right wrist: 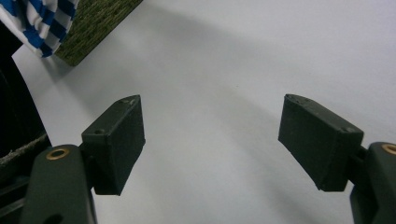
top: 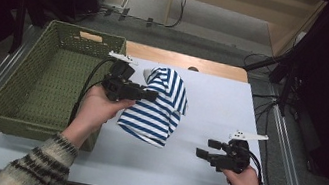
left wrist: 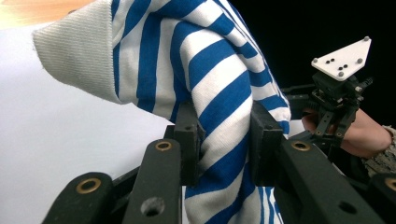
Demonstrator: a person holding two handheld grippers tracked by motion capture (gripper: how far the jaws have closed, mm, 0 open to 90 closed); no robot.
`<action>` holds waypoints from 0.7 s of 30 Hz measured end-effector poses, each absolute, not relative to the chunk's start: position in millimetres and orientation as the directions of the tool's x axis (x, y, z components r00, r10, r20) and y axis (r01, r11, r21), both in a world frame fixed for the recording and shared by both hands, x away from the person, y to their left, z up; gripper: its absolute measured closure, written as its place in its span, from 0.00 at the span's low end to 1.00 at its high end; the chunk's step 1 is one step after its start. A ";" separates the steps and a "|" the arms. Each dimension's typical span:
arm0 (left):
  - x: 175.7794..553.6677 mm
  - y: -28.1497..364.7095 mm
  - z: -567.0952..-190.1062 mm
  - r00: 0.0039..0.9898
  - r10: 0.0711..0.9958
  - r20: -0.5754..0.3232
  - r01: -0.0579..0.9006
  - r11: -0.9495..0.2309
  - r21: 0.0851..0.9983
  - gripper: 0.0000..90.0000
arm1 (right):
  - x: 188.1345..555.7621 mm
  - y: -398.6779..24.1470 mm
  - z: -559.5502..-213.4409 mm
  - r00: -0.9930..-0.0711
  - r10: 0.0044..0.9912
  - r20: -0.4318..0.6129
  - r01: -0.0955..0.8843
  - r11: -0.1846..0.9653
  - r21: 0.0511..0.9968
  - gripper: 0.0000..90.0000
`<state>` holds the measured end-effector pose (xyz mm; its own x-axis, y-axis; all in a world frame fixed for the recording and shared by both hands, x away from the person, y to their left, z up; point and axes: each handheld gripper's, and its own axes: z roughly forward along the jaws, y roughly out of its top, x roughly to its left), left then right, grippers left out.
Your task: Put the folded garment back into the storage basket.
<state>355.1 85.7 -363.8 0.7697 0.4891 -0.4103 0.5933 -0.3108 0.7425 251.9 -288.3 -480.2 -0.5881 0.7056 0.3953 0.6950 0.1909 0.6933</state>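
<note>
The blue-and-white striped garment [top: 157, 106] is pinched in a bunched fold by the closed left gripper [top: 149, 95] and held clear of the white tabletop [top: 211, 105] beside the green basket [top: 14, 98], evidently for transfer, while the right gripper [top: 208, 149] is kept wide open and empty near the right edge.

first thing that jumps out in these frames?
The blue-and-white striped garment, bunched and lifted off the white sheet at mid-table, pinched in the left hand-held gripper; in the left gripper view the jaws clamp a fold of the cloth. Next, the big green woven basket standing at the table's left. The right hand-held gripper sits at lower right, jaws wide apart with nothing between them.
</note>
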 end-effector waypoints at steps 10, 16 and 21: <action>360.5 100.9 -353.6 0.777 0.477 -0.411 0.587 -0.315 0.746 0.78 | 251.3 -288.0 -479.5 -0.597 0.700 0.392 0.688 0.197 0.698 0.23; 364.6 114.6 -348.1 0.773 0.503 -0.388 0.583 -0.321 0.746 0.78 | 251.2 -286.2 -479.5 -0.598 0.699 0.393 0.687 0.194 0.700 0.23; 370.6 126.5 -346.6 0.753 0.508 -0.417 0.607 -0.295 0.738 0.78 | 250.3 -286.9 -479.2 -0.598 0.699 0.393 0.687 0.194 0.700 0.23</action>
